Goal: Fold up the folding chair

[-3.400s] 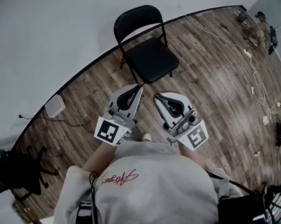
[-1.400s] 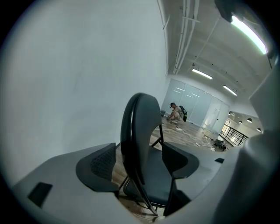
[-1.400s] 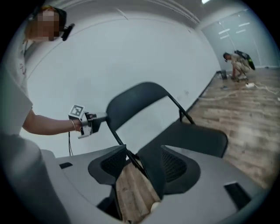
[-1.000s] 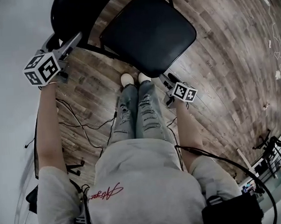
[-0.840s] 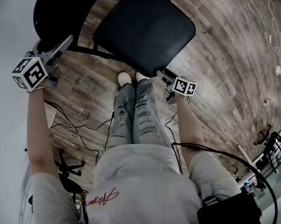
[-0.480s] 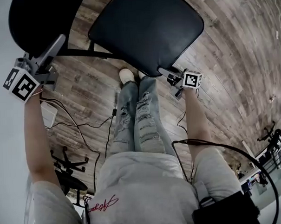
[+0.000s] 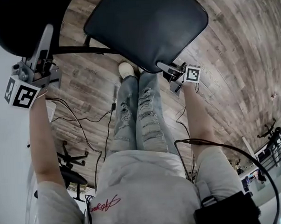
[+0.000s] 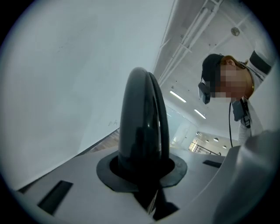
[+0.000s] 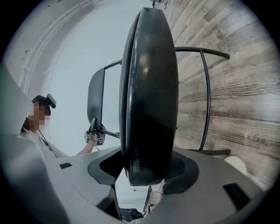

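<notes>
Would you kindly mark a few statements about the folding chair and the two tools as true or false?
1. The left tool is at the backrest. True; its jaws are closing with the backrest's edge between them.
2. The right tool has a chair leg between its jaws. False: the front edge of the seat stands between its closing jaws.
3. The chair is already folded flat. False: the seat stands out from the frame, unfolded.
4. The floor is made of wood planks. True.
</notes>
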`<state>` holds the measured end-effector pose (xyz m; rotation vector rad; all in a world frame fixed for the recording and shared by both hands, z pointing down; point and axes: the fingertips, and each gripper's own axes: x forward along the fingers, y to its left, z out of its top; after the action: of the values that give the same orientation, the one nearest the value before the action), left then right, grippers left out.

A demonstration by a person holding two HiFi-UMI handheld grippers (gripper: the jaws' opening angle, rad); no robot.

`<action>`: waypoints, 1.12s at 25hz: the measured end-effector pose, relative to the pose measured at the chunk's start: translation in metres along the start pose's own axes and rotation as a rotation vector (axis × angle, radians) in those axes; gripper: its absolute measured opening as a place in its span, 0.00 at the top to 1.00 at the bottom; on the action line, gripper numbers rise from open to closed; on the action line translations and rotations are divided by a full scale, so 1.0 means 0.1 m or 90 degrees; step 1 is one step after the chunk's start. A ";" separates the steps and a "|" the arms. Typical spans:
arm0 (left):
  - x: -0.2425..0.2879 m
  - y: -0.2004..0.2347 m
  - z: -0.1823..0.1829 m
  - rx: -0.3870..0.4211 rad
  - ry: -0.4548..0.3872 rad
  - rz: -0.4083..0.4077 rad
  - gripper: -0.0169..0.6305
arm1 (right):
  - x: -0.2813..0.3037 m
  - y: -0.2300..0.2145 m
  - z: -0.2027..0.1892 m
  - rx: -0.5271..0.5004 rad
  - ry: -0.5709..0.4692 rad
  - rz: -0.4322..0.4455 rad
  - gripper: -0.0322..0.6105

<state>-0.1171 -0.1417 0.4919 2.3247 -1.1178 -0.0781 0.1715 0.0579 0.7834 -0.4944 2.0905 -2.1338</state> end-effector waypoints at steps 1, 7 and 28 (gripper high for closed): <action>0.00 0.01 -0.01 -0.017 -0.008 0.009 0.83 | 0.00 0.00 0.00 0.002 0.000 -0.010 0.57; -0.01 -0.06 0.03 -0.023 -0.018 0.027 0.84 | 0.03 0.09 0.02 0.016 0.019 -0.040 0.57; -0.10 -0.51 0.68 0.119 -0.031 0.057 0.84 | 0.74 1.47 0.33 0.174 0.058 -0.332 0.57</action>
<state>-0.1073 -0.1396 0.4068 2.4423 -1.3014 0.0038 0.0907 -0.0023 0.6487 -1.0130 1.8082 -2.7115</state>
